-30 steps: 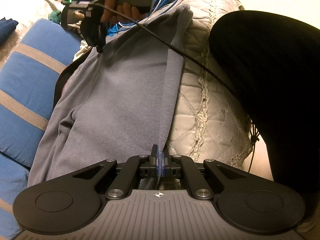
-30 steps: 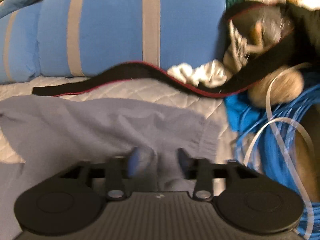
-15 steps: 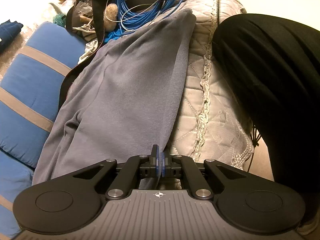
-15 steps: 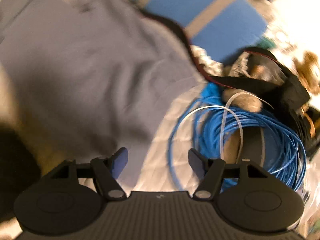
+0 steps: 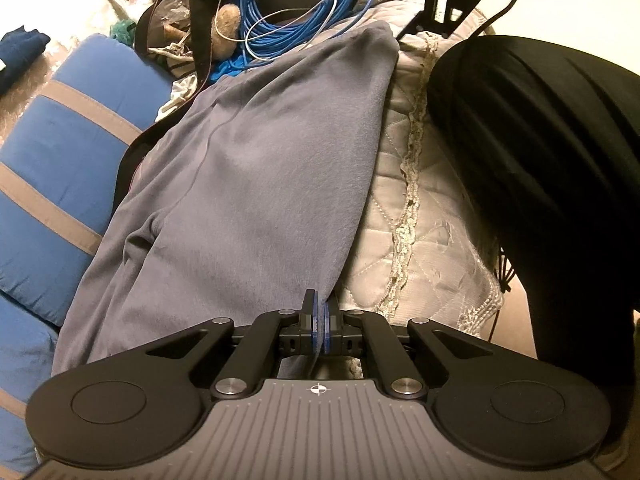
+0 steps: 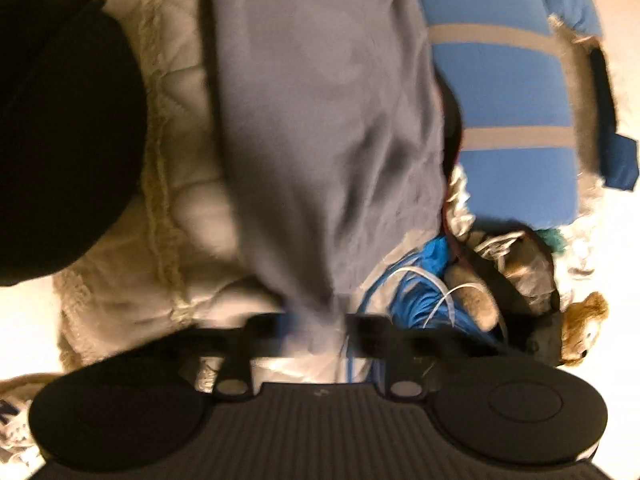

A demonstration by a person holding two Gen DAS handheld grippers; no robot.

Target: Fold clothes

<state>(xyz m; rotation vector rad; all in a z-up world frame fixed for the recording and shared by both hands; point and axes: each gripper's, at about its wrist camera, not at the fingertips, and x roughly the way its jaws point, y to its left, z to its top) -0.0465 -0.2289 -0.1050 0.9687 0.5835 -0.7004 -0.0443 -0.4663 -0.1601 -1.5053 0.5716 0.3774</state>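
Grey garment pinched at both ends

Grey garment [image 5: 256, 184] lies along the bed's [image 5: 404, 216] front edge. My left gripper [image 5: 319, 326] clamps one end; my right gripper [image 6: 316, 326], blurred, pinches the other. Blue cable [image 5: 288, 12] nearby could snag it.

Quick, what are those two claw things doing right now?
Left gripper: shut, pinching the edge of the grey garment.
Right gripper: shut on the garment's other end, though that view is blurred.

A plain grey garment [image 5: 256, 184] lies spread lengthwise along the quilted bed [image 5: 424, 216], smooth but for a few creases, one long edge near the bed's lace-trimmed side, its two ends pinched up.
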